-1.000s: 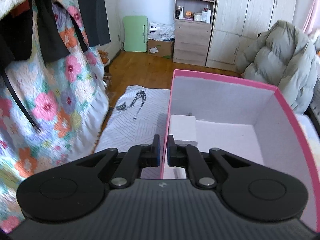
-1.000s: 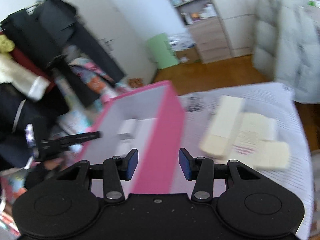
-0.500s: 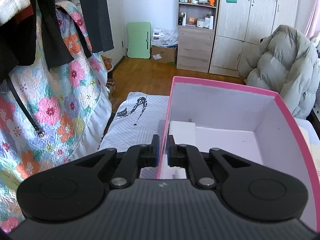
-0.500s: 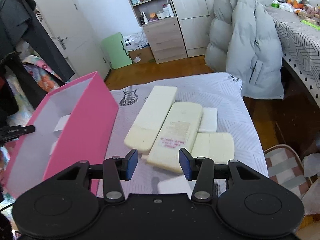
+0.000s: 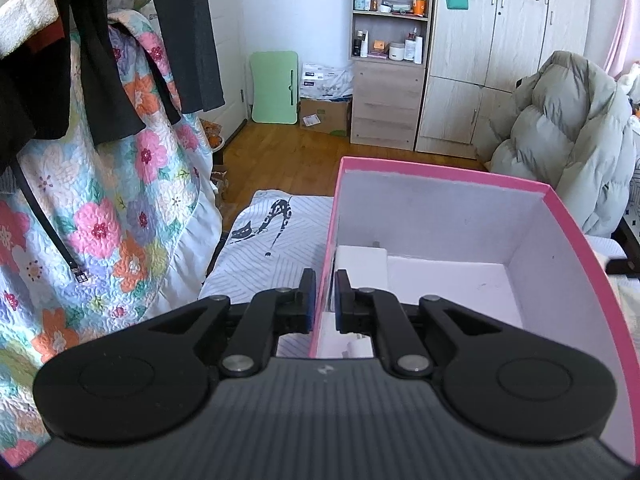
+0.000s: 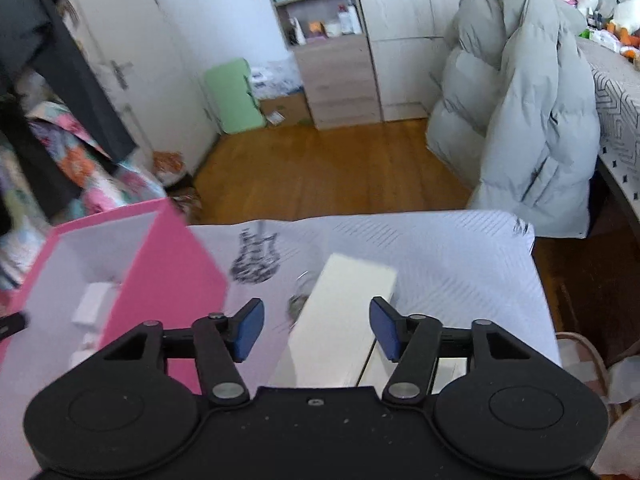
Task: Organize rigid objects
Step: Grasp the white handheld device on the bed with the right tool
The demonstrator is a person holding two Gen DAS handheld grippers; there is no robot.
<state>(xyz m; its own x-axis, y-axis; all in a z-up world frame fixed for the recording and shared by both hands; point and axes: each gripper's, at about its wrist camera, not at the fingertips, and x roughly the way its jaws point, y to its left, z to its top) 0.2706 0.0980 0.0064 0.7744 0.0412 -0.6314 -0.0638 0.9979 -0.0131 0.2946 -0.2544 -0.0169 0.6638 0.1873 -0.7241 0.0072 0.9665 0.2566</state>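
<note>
Pink cardboard box point(image 5: 576, 232) with a pale lilac inside stands on the striped grey-white bedcover point(image 5: 264, 256), and the left gripper point(image 5: 325, 300) is pinched closed on its left wall, one finger outside and one inside, close by a small white box point(image 5: 362, 266) lying in the box's far left corner. To its right on the cover lies a long cream-white box point(image 6: 340, 320); the right gripper point(image 6: 316, 330) hovers over it with fingers spread wide, holding nothing, while a grey puffer jacket point(image 6: 520, 112) hangs beyond the bed.
</note>
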